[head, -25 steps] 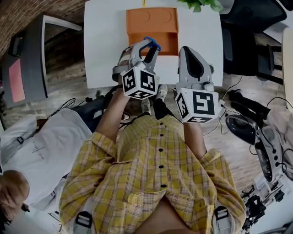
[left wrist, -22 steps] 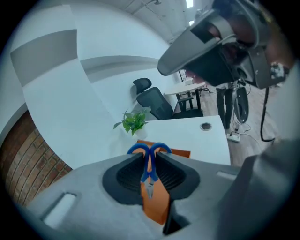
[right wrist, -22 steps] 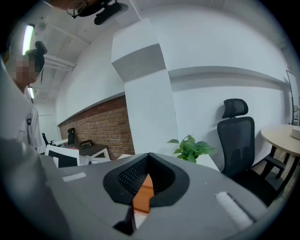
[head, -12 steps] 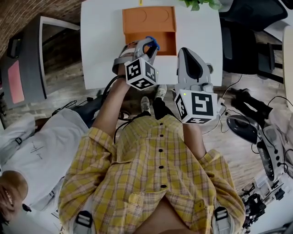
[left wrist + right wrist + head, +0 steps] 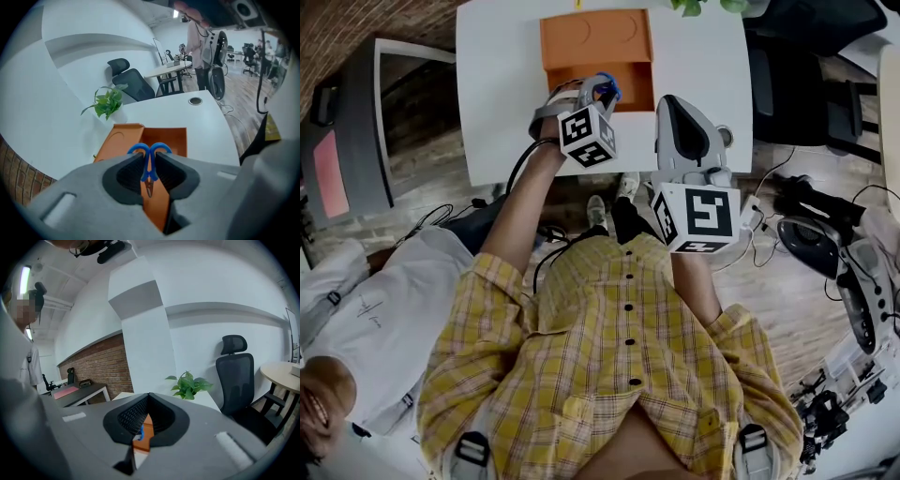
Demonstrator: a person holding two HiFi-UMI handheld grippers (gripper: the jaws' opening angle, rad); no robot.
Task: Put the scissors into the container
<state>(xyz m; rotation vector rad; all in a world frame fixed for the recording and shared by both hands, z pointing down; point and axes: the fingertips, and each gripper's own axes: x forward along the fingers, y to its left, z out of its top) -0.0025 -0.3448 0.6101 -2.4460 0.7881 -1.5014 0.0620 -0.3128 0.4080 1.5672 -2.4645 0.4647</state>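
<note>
The orange container (image 5: 592, 37) lies open on the white table (image 5: 502, 94) at its far middle, seen in the head view. My left gripper (image 5: 600, 86) hovers over the container's near edge, shut on the scissors (image 5: 608, 89). In the left gripper view the blue handles of the scissors (image 5: 150, 151) stick out past the jaws, the metal blades pinched between the pads, with the container (image 5: 171, 136) right below and ahead. My right gripper (image 5: 669, 101) is held to the right of the container, over the table's near edge. Its jaws are shut and nothing shows between them.
A potted plant (image 5: 703, 6) stands at the table's far edge, right of the container. A black office chair (image 5: 811, 80) is to the right and a dark desk (image 5: 356, 122) to the left. A person in a white shirt (image 5: 366, 309) stands at lower left. Cables lie on the floor.
My left gripper has moved forward with the scissors, from the table's near edge to over the container's near edge. The right gripper has shifted only slightly.
</note>
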